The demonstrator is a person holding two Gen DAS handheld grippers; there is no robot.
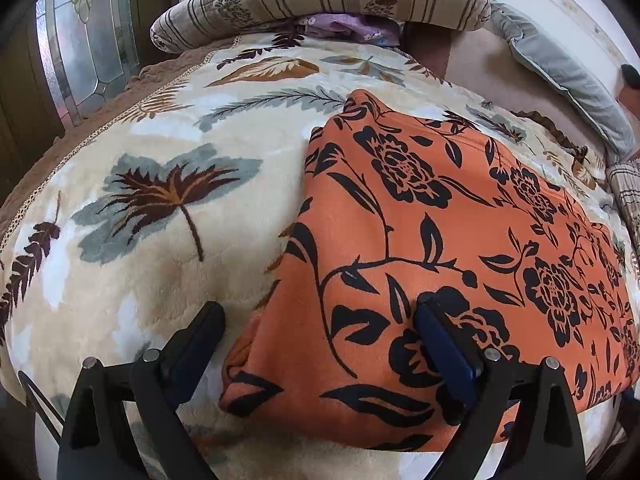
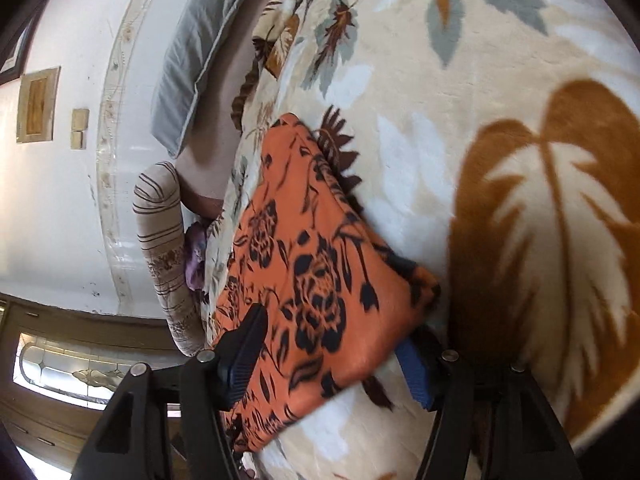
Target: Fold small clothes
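Folded orange cloth with black flowers (image 1: 420, 240) lies on the cream leaf-patterned plush blanket (image 1: 140, 280).
Left gripper (image 1: 320, 312) stands wide apart over its near corner; right gripper (image 2: 340, 336) straddles its edge, jaws apart.

Left wrist view: close, steeply downward over the blanket (image 1: 132, 280), headboard pillow at twelve o'clock. Right wrist view: rolled, shallower, wall at nine o'clock. Shared: orange floral garment (image 1: 420, 248) (image 2: 312, 272).
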